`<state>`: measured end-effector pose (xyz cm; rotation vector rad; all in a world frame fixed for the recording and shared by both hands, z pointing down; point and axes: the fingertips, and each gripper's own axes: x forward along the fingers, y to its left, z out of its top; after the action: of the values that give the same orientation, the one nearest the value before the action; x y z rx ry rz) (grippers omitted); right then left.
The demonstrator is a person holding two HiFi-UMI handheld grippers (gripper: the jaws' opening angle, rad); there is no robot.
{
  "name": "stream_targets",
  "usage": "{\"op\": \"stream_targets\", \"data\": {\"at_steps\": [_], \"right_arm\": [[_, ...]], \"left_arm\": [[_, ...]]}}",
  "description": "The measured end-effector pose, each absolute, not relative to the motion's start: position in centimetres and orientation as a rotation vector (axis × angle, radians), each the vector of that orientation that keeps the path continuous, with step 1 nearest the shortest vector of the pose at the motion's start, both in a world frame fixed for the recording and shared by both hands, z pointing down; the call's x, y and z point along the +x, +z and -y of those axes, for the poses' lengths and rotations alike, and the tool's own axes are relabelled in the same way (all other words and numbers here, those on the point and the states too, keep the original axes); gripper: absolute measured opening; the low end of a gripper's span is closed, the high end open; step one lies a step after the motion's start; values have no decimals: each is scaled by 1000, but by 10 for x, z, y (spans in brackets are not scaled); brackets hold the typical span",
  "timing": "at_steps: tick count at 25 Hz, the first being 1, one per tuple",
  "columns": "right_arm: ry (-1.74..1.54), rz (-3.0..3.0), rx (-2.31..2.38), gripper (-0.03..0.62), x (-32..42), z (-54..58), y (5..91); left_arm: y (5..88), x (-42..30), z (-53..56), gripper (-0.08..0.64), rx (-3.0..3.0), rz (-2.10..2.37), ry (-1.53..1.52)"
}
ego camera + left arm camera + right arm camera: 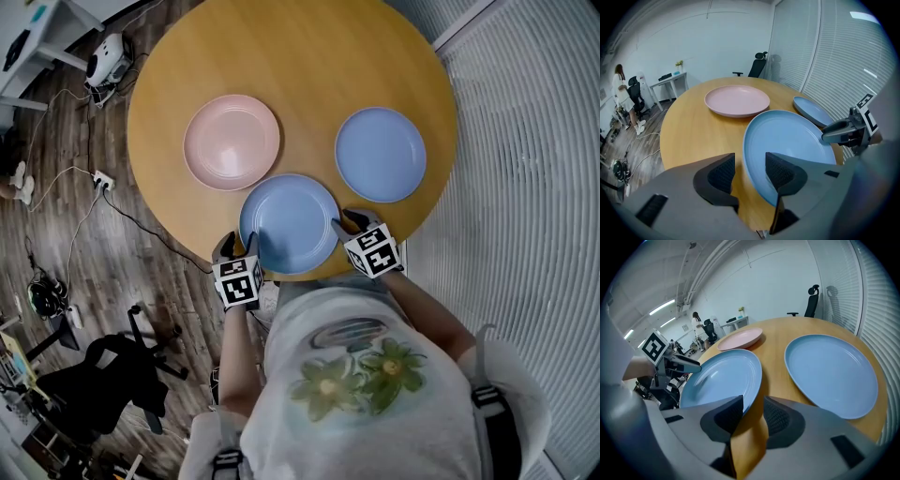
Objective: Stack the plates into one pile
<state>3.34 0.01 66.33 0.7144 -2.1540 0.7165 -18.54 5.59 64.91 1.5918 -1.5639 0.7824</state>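
Three plates lie on a round wooden table [187, 56]: a pink plate [232, 142] at the left, a blue plate [380, 154] at the right, and a second blue plate [289, 223] by the near edge. My left gripper [238, 246] stands open at that near plate's left rim. In the left gripper view the near plate's rim [757, 180] runs between the jaws of the left gripper [750, 171], close to the right pad. My right gripper [351, 223] is open at the plate's right rim. In the right gripper view the near plate [722, 376] ends at the left pad of the right gripper [753, 416].
The near plate sits close to the table's front edge, right before the person's body. A black office chair [103, 384] and cables [112, 202] are on the wooden floor at the left. Window blinds [525, 141] run along the right. Another chair [757, 63] stands behind the table.
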Motion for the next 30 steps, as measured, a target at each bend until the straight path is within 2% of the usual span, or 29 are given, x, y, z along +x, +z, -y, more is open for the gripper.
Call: {"op": "stream_targets", "data": {"at_steps": [6,13,30], "right_arm": [[744,2162,718,118,31,2,667],[797,2151,719,117,29,0,665],[730,2182,779,98,34,8,639]], "left_arm": [[661,-189,-60,189,1559,1547,781],[665,-189,-62,74,1549,1559,806],[645,-183,-56,58,1565,1526,667]]}}
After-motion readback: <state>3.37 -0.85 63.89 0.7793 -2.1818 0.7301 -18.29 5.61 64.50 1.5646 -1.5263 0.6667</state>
